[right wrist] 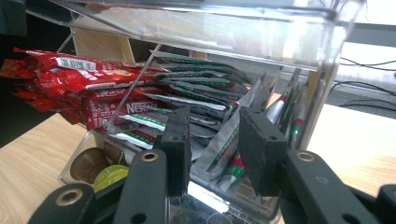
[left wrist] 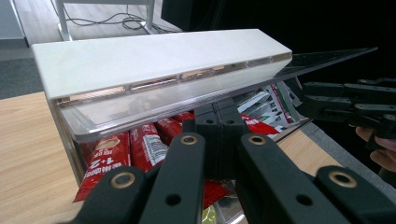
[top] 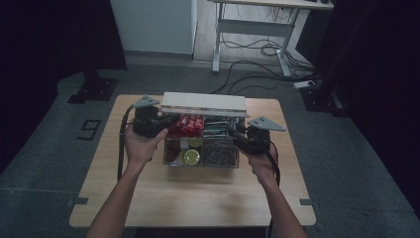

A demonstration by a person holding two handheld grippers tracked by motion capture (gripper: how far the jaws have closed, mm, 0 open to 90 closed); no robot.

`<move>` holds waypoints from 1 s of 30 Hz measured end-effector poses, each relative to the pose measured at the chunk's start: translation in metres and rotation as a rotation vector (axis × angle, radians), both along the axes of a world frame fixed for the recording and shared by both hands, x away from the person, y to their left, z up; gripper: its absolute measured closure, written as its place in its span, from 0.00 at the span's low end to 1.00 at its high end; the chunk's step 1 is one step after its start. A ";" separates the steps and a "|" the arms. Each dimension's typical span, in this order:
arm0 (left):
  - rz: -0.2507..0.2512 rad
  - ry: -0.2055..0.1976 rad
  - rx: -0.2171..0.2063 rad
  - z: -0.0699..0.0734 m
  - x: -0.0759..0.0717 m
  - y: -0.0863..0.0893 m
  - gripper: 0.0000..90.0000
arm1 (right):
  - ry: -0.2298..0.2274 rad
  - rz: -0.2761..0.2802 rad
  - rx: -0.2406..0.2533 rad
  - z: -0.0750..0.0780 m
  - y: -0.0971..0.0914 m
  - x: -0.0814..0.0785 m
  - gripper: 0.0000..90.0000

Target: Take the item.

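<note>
**Both claws at the clear box, lid up**

High view first: the left gripper (top: 163, 125) sits at the left end of the clear box (top: 171, 154) on the wooden table (top: 198, 198), with the right gripper (top: 237, 136) at the opposite end. The white-topped lid (top: 204, 103) stands tilted open just beyond both claws. Between the two claws lie red sachets (top: 188, 124), and nearer the person sit yellow-green capsules (top: 190, 156).

Over to the left gripper view: the left gripper (left wrist: 218, 140) has its jaws pressed together, pad against pad, with nothing pinched between them. Right above and beyond its tips hangs the lid (left wrist: 154, 60), its clear panel sloping over the red sachets (left wrist: 135, 149) just behind the tips. The other gripper (left wrist: 355, 105) is off to the right, at the box's far end.

Now the right gripper view: the right gripper (right wrist: 217, 149) has its jaws apart, a clear gap between the pads, gripping nothing. A green-and-white sachet (right wrist: 224, 144) stands in the box just beyond that gap, untouched as far as I can see. Left of the claw are the red sachets (right wrist: 84, 79); down low left, a yellow-green capsule (right wrist: 109, 176). The lid's clear panel (right wrist: 210, 28) slants overhead.
</note>
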State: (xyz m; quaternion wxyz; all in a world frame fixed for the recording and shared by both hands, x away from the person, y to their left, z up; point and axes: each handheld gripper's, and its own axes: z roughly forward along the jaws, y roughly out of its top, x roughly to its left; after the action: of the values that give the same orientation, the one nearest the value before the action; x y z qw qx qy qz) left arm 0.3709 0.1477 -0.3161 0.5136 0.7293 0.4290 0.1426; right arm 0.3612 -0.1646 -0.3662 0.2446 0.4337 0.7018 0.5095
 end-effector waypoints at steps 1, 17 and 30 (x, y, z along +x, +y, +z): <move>0.000 0.000 0.000 0.000 0.000 0.000 1.00 | -0.001 -0.004 -0.007 0.000 0.002 0.002 0.70; -0.001 -0.003 0.000 0.000 0.000 0.000 1.00 | 0.031 -0.040 -0.057 -0.009 0.010 0.014 0.72; -0.001 -0.006 -0.004 -0.001 0.000 0.000 1.00 | 0.047 -0.072 -0.099 -0.014 0.010 0.016 0.83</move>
State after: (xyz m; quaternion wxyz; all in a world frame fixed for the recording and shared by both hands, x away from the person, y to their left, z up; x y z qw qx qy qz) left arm 0.3707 0.1476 -0.3170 0.5164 0.7282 0.4272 0.1437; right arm 0.3770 -0.1549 -0.3806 0.2674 0.4577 0.7156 0.4549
